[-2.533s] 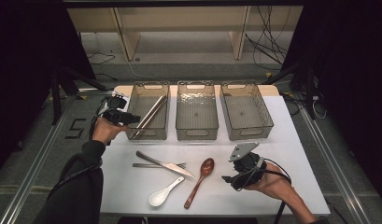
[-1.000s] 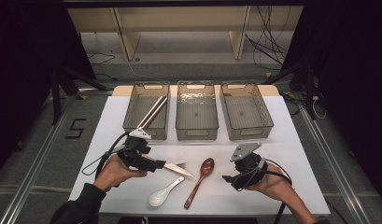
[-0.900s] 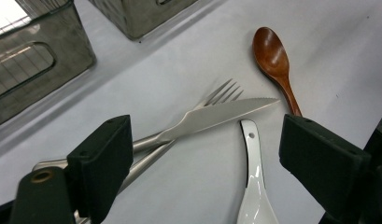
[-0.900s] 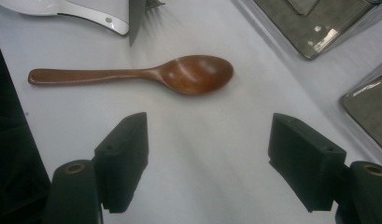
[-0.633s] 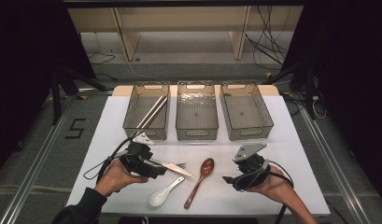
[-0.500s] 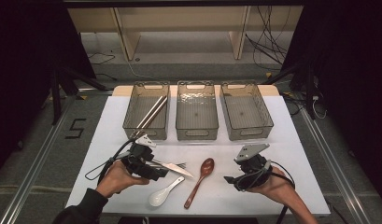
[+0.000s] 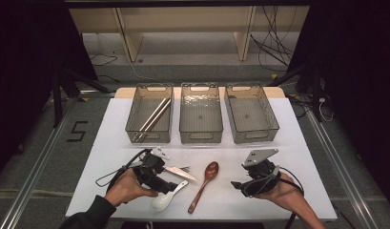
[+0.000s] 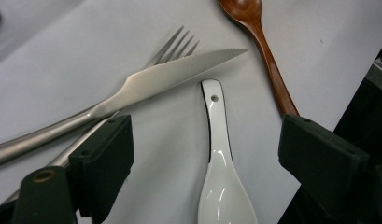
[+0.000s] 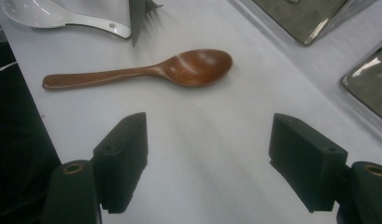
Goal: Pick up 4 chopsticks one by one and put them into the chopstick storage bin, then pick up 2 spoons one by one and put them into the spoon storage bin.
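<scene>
**Q:** At the table's near-left, what are the failure modes for the left gripper (image 7: pixel 169 185)?

**A:** Its jaws stand wide apart and hold nothing. The left gripper view shows them straddling the white ceramic soup spoon (image 8: pixel 220 177), whose handle runs up between them on the white table top (image 7: pixel 297 143). Just left of that handle lie the serrated steel table knife (image 8: pixel 151 84) and, under it, the steel fork (image 8: pixel 172 46), crossed and touching. Judged risk: the left jaw sits close over the fork's handle, so closing at this angle may pinch or drag the steel pieces with the spoon. The glazed handle also looks slippery and lies flat on the table, so a shallow bite could squirt it out sideways.

**Q:** And further right?

**A:** The brown wooden spoon (image 7: pixel 202 186) lies near the ceramic one, apart from it. A sweep by the left gripper could knock it. The right gripper (image 7: pixel 238 184) is released too, jaws spread over bare table, with the wooden spoon ahead of them in the right gripper view. If both hands close in at once, they may collide.

**Q:** Pose of the hands?

**A:** The left hand (image 7: pixel 126 187) holds its gripper low, pointing right along the table's near edge. The right hand (image 7: pixel 283 188) holds its gripper low, pointing left. Three clear plastic bins stand at the far side. The left bin (image 7: pixel 149 114) contains long metal pieces.
</scene>
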Tool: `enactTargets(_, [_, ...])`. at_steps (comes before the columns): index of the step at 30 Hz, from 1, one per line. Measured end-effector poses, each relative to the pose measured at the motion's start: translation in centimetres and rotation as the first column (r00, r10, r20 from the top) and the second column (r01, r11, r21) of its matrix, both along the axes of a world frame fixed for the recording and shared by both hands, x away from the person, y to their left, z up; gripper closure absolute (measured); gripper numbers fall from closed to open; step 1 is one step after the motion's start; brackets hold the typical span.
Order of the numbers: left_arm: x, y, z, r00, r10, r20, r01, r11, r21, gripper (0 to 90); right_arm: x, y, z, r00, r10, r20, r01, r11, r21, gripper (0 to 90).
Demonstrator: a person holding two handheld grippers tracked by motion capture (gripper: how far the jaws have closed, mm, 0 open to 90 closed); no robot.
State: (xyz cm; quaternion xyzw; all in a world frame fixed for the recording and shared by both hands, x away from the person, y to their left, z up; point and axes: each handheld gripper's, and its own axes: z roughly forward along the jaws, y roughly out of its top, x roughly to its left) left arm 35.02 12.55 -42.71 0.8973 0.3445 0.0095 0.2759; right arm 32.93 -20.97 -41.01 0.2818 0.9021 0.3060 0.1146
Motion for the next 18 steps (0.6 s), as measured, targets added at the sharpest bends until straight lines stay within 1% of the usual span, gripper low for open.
enactTargets(2, [0.0, -0.2, -0.2, 0.9999, -0.008, -0.009, 0.008, 0.9999, 0.011, 17.7, 0.0, 0.1, 0.0, 1.0, 0.0, -0.001, 0.0, 1.0, 0.0, 29.1])
enactTargets(3, [0.0, -0.3, -0.3, 0.9999, -0.002, -0.014, 0.002, 1.0, 0.009, 17.6, 0.0, 0.1, -0.1, 1.0, 0.003, -0.003, -0.003, 1.0, -0.002, 29.1])
enactTargets(7, [0.1, -0.7, -0.8, 0.9997, -0.005, -0.024, 0.006, 0.9995, 0.032, 17.8, 0.0, 0.2, -0.1, 1.0, 0.006, -0.005, -0.006, 1.0, -0.007, 29.2])
enactTargets(8, [0.1, -0.7, -0.9, 0.9996, -0.004, -0.029, 0.005, 0.9995, 0.032, 18.4, 0.0, 0.2, -0.1, 1.0, 0.006, -0.004, -0.006, 1.0, -0.005, 29.1])
enactTargets(12, [0.1, -1.3, -1.2, 0.9998, -0.007, -0.019, 0.008, 0.9985, 0.055, 24.1, 0.1, 0.1, -0.2, 0.9999, 0.009, -0.008, -0.009, 1.0, -0.008, 29.2])
enactTargets(13, [0.0, -1.4, -1.3, 0.9996, -0.015, -0.024, 0.016, 0.9978, 0.065, 25.8, 0.1, 0.1, -0.2, 0.9999, 0.009, -0.008, -0.009, 1.0, -0.009, 29.2])
enactTargets(15, [0.0, -1.7, -1.5, 0.9994, -0.015, -0.03, 0.017, 0.9972, 0.072, 29.0, 0.1, 0.1, -0.2, 0.9999, 0.008, -0.006, -0.008, 1.0, -0.008, 29.1])
enactTargets(18, [0.0, -1.8, -1.6, 0.9992, -0.014, -0.038, 0.016, 0.9973, 0.072, 33.4, 0.1, 0.1, -0.1, 1.0, 0.008, -0.002, -0.008, 1.0, -0.005, 29.2])
